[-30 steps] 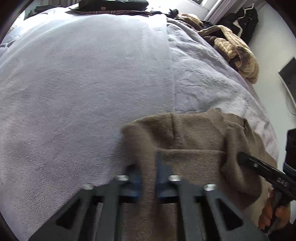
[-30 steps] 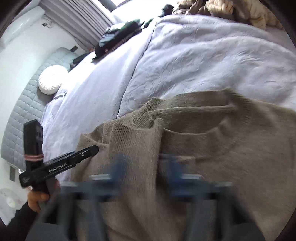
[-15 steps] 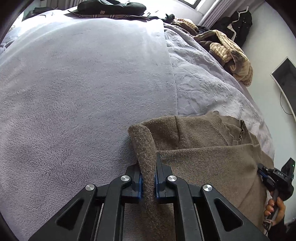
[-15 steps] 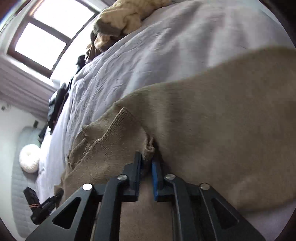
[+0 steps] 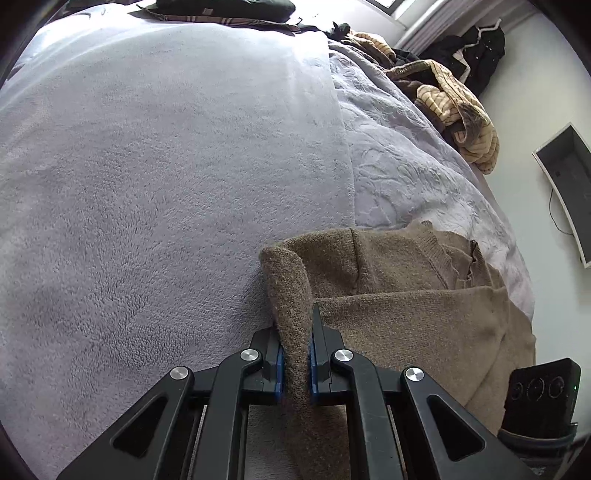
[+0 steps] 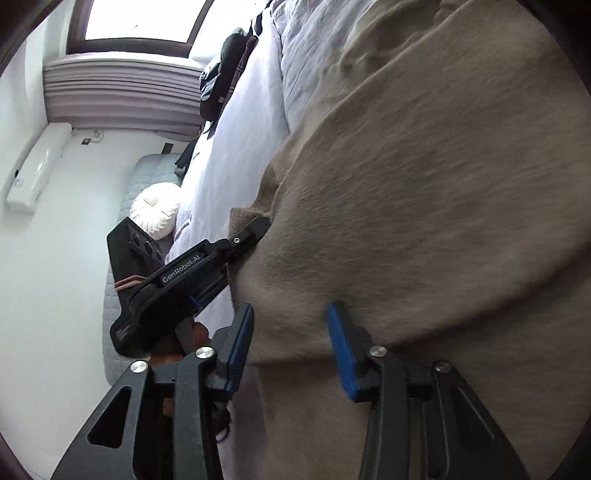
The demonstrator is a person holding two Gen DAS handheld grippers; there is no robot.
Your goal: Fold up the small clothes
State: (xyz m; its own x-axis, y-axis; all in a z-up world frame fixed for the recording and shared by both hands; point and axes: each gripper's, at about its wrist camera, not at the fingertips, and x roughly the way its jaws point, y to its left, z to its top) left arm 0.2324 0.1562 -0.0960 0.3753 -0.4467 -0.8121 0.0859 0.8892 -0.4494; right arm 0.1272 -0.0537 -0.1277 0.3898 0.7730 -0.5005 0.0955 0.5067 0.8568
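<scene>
A brown knitted sweater [image 5: 399, 295] lies partly folded on the lilac bed cover [image 5: 147, 184]. My left gripper [image 5: 294, 354] is shut on a fold of its left edge, held upright between the blue pads. In the right wrist view the sweater [image 6: 424, 184] fills the frame. My right gripper [image 6: 290, 334] is open, its fingers apart, with the sweater's surface just beyond the tips. The left gripper [image 6: 255, 227] shows there too, clamped on the sweater's edge.
A heap of tan and striped clothes [image 5: 454, 110] lies at the far right of the bed. Dark clothes [image 5: 221, 7] lie at the far end. A white round cushion [image 6: 155, 210] and a window [image 6: 144, 18] show in the right wrist view.
My right gripper has let go of the sweater and opened, and its view has swung toward the left gripper. My left gripper stays shut on the fold, barely moved.
</scene>
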